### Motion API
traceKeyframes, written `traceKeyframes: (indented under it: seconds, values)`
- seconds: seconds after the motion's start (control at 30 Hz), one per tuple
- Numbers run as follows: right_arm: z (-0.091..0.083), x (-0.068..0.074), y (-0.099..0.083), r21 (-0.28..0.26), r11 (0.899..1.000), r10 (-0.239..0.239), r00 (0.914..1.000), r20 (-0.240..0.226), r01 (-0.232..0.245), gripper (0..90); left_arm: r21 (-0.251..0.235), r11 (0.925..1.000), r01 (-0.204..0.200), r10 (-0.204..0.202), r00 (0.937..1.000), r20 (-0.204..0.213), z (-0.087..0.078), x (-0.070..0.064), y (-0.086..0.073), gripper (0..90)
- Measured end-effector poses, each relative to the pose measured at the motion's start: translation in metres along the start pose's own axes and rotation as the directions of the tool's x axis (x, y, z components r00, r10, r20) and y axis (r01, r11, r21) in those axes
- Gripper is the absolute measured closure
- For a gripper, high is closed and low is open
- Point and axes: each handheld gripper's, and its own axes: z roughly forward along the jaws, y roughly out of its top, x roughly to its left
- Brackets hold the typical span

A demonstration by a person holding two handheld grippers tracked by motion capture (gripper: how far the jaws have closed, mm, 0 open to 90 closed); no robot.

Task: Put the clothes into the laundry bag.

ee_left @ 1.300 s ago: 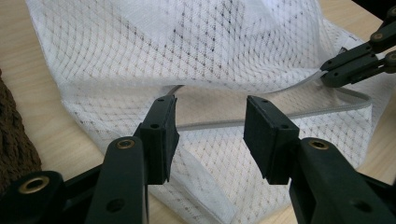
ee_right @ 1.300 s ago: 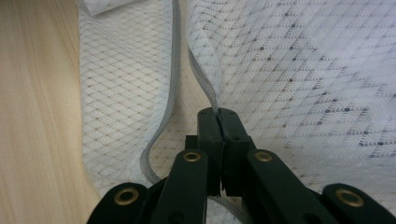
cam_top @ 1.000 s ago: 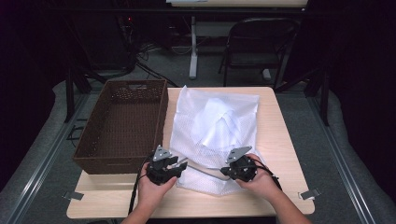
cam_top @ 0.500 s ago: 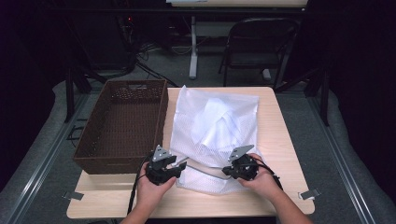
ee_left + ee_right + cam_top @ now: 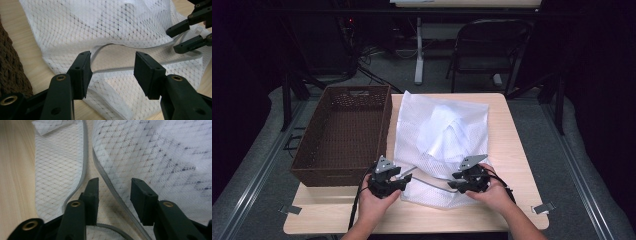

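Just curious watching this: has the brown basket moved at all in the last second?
No. The brown basket sits against the table's left edge, as before.

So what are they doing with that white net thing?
A person holds a gripper in each hand at the near end of a white mesh bag lying on the table. The bag's zipper mouth gapes there. The left gripper and the right gripper are both open at the grey zipper edge, not pinching it. A brown basket sits beside the bag.
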Motion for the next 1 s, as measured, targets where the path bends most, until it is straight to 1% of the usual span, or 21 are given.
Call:
traceKeyframes:
  seconds: [0.13, 0.23, 0.33, 0.47, 0.57, 0.6, 0.63, 0.73, 0.77, 0.8, 0.87, 0.9, 1.0]
  values:
    - [-0.001, 0.001, 0.001, -0.033, 0.999, 0.001, 0.9999, 0.012, 0.000, 47.7, -0.004, 1.0000, -0.001, 0.001, 1.0000, -0.006, 0.000, 0.000, 0.000, 47.8]
    - [-0.001, 0.001, 0.001, -0.047, 0.999, -0.009, 0.9998, 0.019, 0.010, 45.0, -0.006, 1.0000, 0.002, -0.002, 1.0000, -0.005, 0.000, 0.000, 0.000, 47.6]
    - [-0.002, 0.002, 0.001, -0.047, 0.999, -0.019, 0.9994, 0.029, 0.020, 43.9, -0.008, 1.0000, 0.002, -0.002, 1.0000, -0.006, -0.001, 0.000, 0.000, 47.3]
    - [-0.004, 0.003, 0.003, -0.066, 0.997, -0.029, 0.9990, 0.035, 0.031, 43.0, -0.007, 1.0000, 0.002, -0.002, 1.0000, -0.008, -0.001, 0.000, 0.000, 47.1]
    - [-0.007, 0.004, 0.006, -0.085, 0.995, -0.041, 0.9979, 0.050, 0.046, 42.9, -0.007, 1.0000, 0.001, -0.001, 1.0000, -0.009, -0.001, 0.000, 0.000, 47.0]
    - [-0.008, 0.004, 0.007, -0.090, 0.995, -0.038, 0.9979, 0.052, 0.043, 42.8, -0.007, 1.0000, 0.001, -0.001, 1.0000, -0.007, -0.001, 0.000, 0.000, 47.0]
    - [-0.010, 0.004, 0.008, -0.096, 0.994, -0.047, 0.9975, 0.053, 0.052, 42.7, -0.006, 1.0000, 0.001, -0.001, 1.0000, -0.007, -0.002, 0.000, 0.000, 46.9]
    - [-0.020, 0.006, 0.013, -0.122, 0.991, -0.047, 0.9962, 0.073, 0.055, 41.8, -0.009, 1.0000, 0.001, -0.001, 1.0000, -0.007, -0.003, -0.001, 0.001, 46.8]
    - [-0.023, 0.005, 0.016, -0.130, 0.990, -0.049, 0.9955, 0.081, 0.060, 41.7, -0.015, 0.9999, 0.001, -0.002, 0.9999, -0.013, -0.003, -0.001, 0.002, 46.8]
    - [-0.027, 0.006, 0.019, -0.135, 0.989, -0.042, 0.9952, 0.089, 0.054, 41.7, -0.014, 0.9999, 0.002, -0.003, 1.0000, -0.010, -0.004, -0.001, 0.002, 46.8]
    - [-0.035, 0.007, 0.025, -0.150, 0.987, -0.044, 0.9928, 0.111, 0.061, 41.7, -0.023, 0.9996, 0.017, -0.017, 0.9999, -0.004, -0.003, -0.001, 0.003, 46.6]
    - [-0.040, 0.007, 0.029, -0.161, 0.985, -0.042, 0.9921, 0.118, 0.061, 41.7, -0.026, 0.9995, 0.016, -0.016, 0.9998, -0.008, -0.003, -0.001, 0.003, 46.5]
    - [-0.052, 0.009, 0.037, -0.170, 0.983, -0.041, 0.9899, 0.136, 0.064, 41.8, -0.022, 0.9997, 0.012, -0.012, 0.9999, -0.005, -0.004, -0.002, 0.003, 46.4]
